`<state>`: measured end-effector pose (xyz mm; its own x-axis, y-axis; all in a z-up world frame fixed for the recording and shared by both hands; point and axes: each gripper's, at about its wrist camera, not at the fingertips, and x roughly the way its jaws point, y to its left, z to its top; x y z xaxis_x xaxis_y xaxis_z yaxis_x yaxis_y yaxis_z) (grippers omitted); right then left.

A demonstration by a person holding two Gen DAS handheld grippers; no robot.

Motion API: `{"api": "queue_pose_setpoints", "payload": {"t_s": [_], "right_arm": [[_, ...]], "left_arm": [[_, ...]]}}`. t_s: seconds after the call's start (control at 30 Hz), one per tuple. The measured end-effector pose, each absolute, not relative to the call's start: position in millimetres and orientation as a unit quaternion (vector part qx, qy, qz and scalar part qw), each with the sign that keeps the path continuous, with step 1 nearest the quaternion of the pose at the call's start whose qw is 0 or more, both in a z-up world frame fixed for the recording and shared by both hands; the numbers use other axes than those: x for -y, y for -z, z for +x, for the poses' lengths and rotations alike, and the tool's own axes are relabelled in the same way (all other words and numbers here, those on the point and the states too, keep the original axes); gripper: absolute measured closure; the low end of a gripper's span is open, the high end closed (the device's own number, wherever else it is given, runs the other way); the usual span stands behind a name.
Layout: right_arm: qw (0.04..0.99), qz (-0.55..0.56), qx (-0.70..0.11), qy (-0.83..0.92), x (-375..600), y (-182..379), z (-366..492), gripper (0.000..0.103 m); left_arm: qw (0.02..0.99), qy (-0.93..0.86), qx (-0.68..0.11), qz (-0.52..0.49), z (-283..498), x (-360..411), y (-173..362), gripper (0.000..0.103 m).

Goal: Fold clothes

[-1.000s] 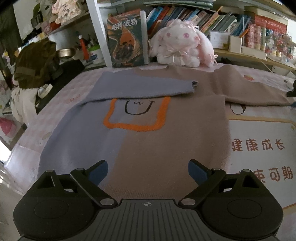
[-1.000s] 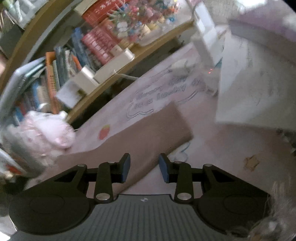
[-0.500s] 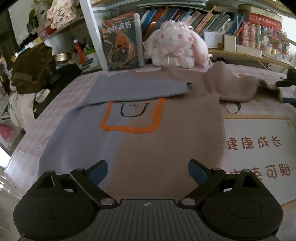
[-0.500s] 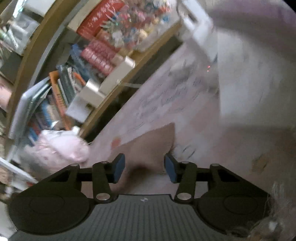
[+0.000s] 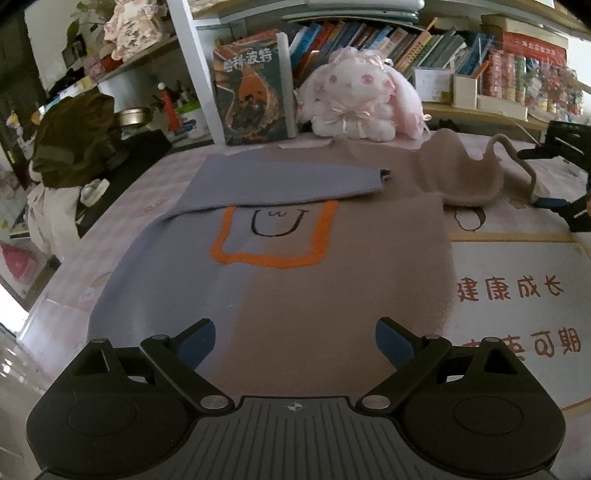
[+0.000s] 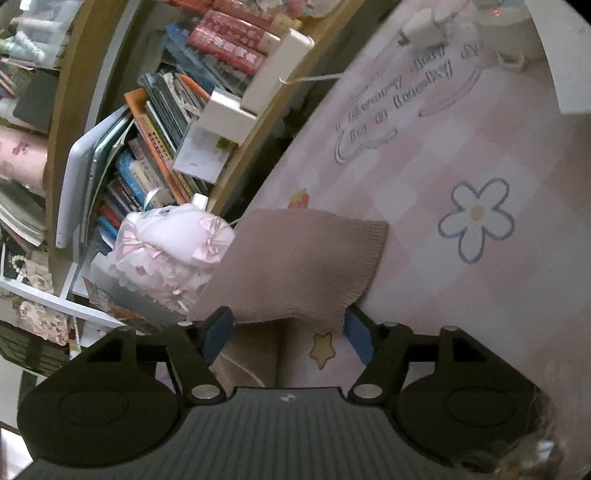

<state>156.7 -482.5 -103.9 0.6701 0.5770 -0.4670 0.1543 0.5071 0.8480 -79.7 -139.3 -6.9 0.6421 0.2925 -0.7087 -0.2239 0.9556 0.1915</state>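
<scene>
A sweater (image 5: 303,280), blue-grey on its left half and tan on its right, lies flat on the pink mat with an orange rectangle on its chest. Its blue sleeve (image 5: 288,177) is folded across the chest. My left gripper (image 5: 295,339) hovers open over the hem, touching nothing. The tan sleeve (image 5: 465,177) is bunched up and arches toward my right gripper (image 5: 529,178) at the right edge. In the right wrist view the sleeve's cuff end (image 6: 303,266) stands between the fingers of my right gripper (image 6: 286,328), whose jaws are opening around it.
A pink plush rabbit (image 5: 354,99) and an upright book (image 5: 255,88) stand behind the sweater, in front of a bookshelf (image 5: 424,48). A dark green heap (image 5: 74,136) sits far left. Bare pink mat (image 6: 480,295) spreads to the right, with a white charger (image 6: 424,27) at its far end.
The tan sleeve, flat a second ago, is now bunched and lifted at its cuff. My right gripper has rolled, dropped onto the cuff and widened its jaws. The left gripper has stayed put.
</scene>
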Motion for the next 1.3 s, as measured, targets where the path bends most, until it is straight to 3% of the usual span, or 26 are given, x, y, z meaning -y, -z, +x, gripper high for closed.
{"api": "queue_pose_setpoints", "payload": {"t_s": [0.3, 0.57, 0.8, 1.0, 1.03, 1.3], "right_arm": [[0.735, 0.571, -0.356, -0.083, 511.1, 114.9, 142.4, 0.044], [0.733, 0.602, -0.315, -0.041, 536.8, 113.3, 131.6, 0.09], [0.796, 0.522, -0.301, -0.057, 523.9, 81.5, 133.3, 0.095], [0.877, 0.379, -0.282, -0.092, 507.0, 25.4, 131.8, 0.097], [0.883, 0.363, -0.279, -0.102, 504.9, 17.8, 130.3, 0.101], [0.907, 0.285, -0.263, -0.165, 465.8, -24.9, 124.4, 0.101]], "left_arm": [[0.908, -0.133, -0.395, 0.051, -79.5, 145.9, 6.4, 0.007], [0.91, -0.13, -0.391, 0.05, -79.6, 146.7, 6.3, 0.007], [0.911, -0.131, -0.388, 0.044, -80.6, 144.3, 6.4, 0.007], [0.914, -0.135, -0.382, 0.03, -82.2, 138.9, 6.7, 0.007], [0.913, -0.136, -0.383, 0.025, -82.0, 137.2, 7.6, 0.007], [0.92, -0.129, -0.37, 0.01, -83.1, 125.7, 7.7, 0.007]]}}
